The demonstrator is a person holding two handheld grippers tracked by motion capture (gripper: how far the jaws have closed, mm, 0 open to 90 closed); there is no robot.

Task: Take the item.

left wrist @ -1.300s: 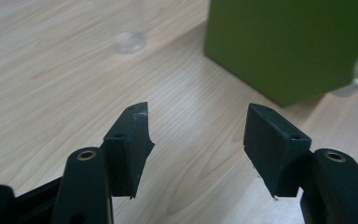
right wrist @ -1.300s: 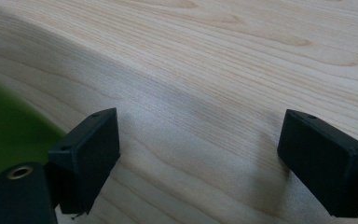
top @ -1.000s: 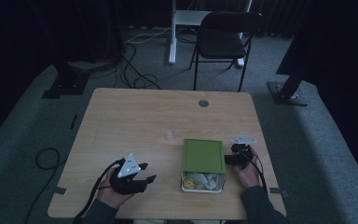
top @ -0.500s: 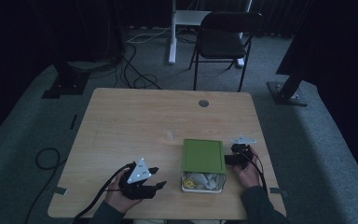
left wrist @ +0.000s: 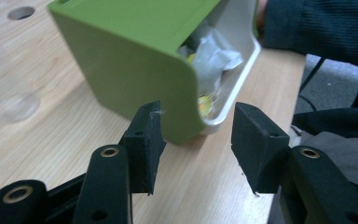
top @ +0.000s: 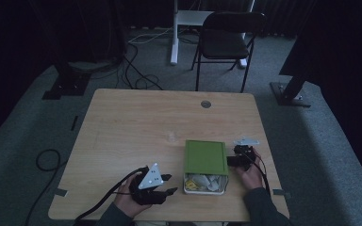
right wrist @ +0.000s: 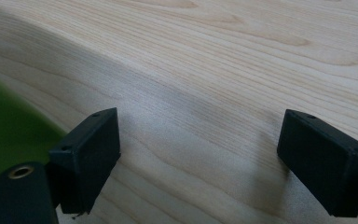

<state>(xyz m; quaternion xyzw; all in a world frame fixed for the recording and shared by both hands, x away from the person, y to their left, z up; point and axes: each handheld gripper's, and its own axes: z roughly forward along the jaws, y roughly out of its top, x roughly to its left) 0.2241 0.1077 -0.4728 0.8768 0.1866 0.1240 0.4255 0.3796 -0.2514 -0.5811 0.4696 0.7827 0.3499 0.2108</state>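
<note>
Near the table's (top: 122,122) front edge, at about five o'clock from its middle, a green box (top: 206,157) is lying tipped on its side, its open mouth with the white rim facing the person and crumpled white and yellow bits showing inside.

Coming in from the box's eight o'clock, the left gripper (top: 169,184) is pointing toward three o'clock at the near left corner of the mouth. Its jaws have just been closing and are now standing about half apart, gripping nothing; in the left gripper view (left wrist: 196,140) the green corner and white rim are sitting just beyond the pads, not between them. The left hand (top: 128,200) is lying low over the table edge, forearm entering from six o'clock, the gripper held roughly level.

At the box's three o'clock, the right gripper (top: 230,160) is resting beside the green wall, jaws wide apart and empty over bare wood in the right gripper view (right wrist: 198,158); whether it is touching the wall cannot be told. The right hand (top: 250,173) is cupping it from behind.

To do this well, the left gripper should probably be sliding forward until the rim sits fully between the pads before squeezing, staying low and square to the wall, while the right one is bracing the box against sliding.
</note>
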